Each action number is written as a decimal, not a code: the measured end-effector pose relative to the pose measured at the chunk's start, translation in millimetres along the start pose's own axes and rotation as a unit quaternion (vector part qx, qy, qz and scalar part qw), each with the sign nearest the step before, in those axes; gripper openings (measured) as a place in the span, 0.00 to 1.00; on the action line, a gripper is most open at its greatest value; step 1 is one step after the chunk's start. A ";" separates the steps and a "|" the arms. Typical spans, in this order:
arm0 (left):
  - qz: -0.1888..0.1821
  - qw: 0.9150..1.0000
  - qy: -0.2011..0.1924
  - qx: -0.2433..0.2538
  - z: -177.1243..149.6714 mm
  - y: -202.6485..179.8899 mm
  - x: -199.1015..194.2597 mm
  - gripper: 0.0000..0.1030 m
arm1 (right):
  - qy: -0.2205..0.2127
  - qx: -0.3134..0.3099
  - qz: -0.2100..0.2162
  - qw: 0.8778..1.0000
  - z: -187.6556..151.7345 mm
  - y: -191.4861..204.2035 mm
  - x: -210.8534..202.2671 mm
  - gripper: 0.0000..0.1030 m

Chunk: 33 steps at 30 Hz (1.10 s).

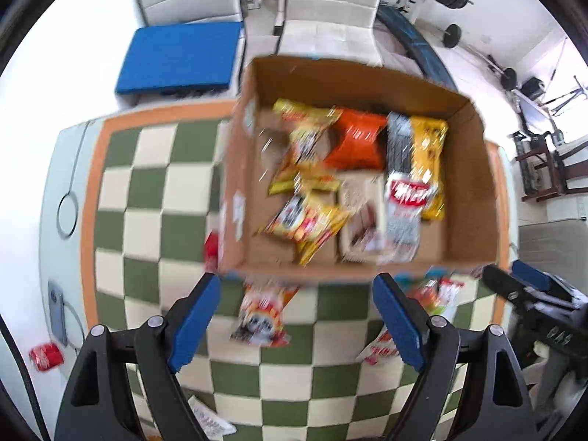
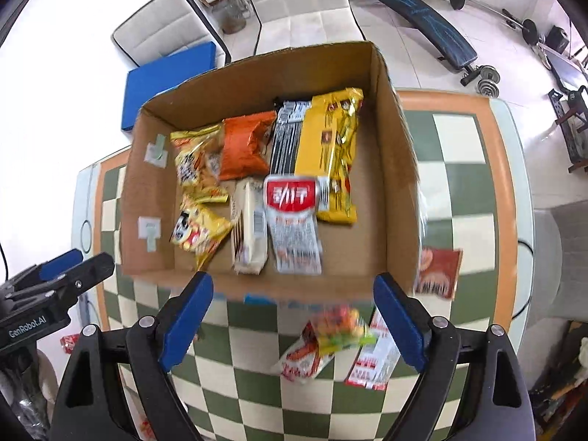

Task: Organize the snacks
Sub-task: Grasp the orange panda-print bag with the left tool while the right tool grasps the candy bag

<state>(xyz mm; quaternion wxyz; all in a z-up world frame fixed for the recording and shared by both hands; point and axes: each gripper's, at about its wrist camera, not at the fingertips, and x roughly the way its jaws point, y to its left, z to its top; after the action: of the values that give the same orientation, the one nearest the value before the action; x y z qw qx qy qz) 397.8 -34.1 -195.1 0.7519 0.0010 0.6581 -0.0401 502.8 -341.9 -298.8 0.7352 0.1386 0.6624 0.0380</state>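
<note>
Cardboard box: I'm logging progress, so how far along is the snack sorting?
Several packets already lie in the cardboard box, including the orange packet. Nothing is in hand: left gripper and right gripper both have empty, open jaws. Left: loose packets on the checkered table.

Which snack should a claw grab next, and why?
Probably the right gripper should drop onto the colourful packet between its open fingers: it lies outside the box on the checkered table, and both claws look empty.
</note>
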 end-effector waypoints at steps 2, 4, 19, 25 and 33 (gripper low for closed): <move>0.010 1.000 0.009 -0.003 -17.6 5.2 12.1 0.82 | 0.000 0.010 0.001 1.000 -21.2 -9.1 -0.9 0.89; 0.019 0.999 0.032 -0.006 -32.6 10.4 34.9 0.82 | 0.000 0.023 0.001 1.000 -38.8 -20.0 3.2 0.89; 0.030 0.989 0.144 -0.006 -45.2 20.9 165.0 0.82 | 0.060 -0.026 -0.045 0.997 -74.7 -23.0 121.5 0.89; 0.051 0.987 0.150 0.010 -47.6 18.7 185.9 0.82 | 0.072 -0.031 -0.063 0.995 -71.7 -22.0 144.8 0.89; 0.046 0.989 0.144 0.005 -50.4 15.0 183.1 0.52 | 0.076 -0.012 -0.090 0.993 -69.2 -30.5 167.0 0.79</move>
<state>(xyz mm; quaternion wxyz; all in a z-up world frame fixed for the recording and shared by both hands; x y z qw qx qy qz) 372.8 -27.1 -383.8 0.6503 0.0403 0.7586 -0.0081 450.7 -320.5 -473.3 0.6852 0.0662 0.7253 -0.0095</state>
